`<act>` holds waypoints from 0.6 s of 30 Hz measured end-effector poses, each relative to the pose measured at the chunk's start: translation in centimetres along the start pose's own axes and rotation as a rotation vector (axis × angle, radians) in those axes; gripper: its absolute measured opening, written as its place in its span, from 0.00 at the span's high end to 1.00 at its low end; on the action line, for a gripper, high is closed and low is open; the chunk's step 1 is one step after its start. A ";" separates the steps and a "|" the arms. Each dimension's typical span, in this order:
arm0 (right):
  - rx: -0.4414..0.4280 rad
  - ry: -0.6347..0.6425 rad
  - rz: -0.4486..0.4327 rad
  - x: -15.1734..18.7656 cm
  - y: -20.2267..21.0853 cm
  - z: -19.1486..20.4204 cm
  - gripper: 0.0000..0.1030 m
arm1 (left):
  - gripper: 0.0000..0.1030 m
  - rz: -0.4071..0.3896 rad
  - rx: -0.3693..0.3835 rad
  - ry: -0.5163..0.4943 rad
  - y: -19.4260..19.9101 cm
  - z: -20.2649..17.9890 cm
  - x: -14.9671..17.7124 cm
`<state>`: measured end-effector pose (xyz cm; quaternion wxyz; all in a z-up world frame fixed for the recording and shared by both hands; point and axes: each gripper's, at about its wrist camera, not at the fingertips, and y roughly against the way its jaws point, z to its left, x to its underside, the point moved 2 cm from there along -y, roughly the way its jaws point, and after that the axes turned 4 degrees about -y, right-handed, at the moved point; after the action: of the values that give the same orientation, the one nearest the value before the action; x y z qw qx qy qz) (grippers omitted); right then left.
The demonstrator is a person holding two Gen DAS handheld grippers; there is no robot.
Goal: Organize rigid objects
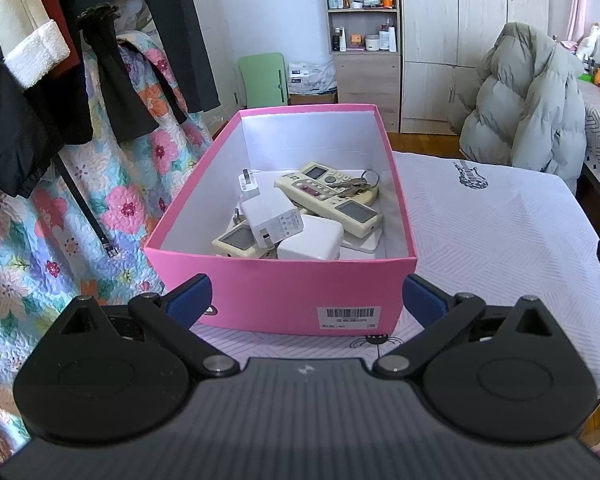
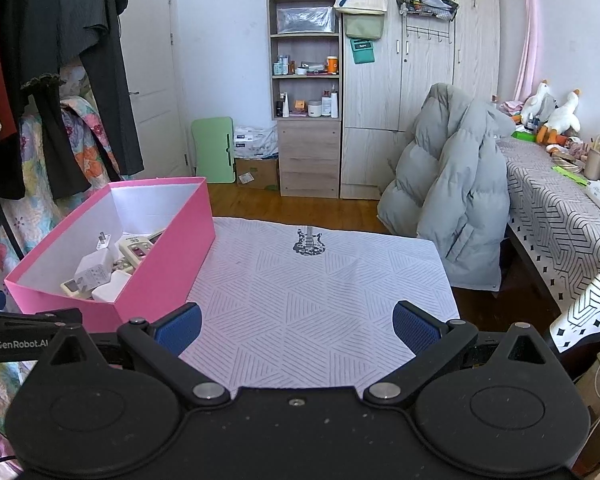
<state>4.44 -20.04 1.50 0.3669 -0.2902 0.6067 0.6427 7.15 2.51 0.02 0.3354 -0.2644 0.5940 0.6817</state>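
Left gripper [image 1: 307, 300] spread wide, nothing held, parked just short of the box [image 1: 284, 300] near end. Right gripper [image 2: 296, 330] also spread and empty, over bare cloth [image 2: 320, 280]. Box sits at the cloth's left edge; inside, piled: chargers [image 1: 274, 222], remotes [image 1: 328, 196], keys [image 1: 360, 184]. No loose items visible on the cloth, so sorting looks done or nearly so. Next is probably a check for strays out of view, else squaring the box up or closing it; no lid in sight.
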 end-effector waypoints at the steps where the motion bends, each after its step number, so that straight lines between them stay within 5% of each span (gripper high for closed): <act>1: 0.000 0.001 0.000 0.0 0.0 0.0 0.00 | 0.00 0.000 0.000 0.000 0.0 0.0 0.0; 18: 0.000 0.008 0.004 0.2 0.1 0.2 0.00 | 0.00 -0.018 -0.011 -0.008 0.4 0.0 0.2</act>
<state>4.30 -19.78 1.38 0.3635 -0.2915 0.6087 0.6422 6.75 2.52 0.11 0.3423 -0.2687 0.5868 0.6829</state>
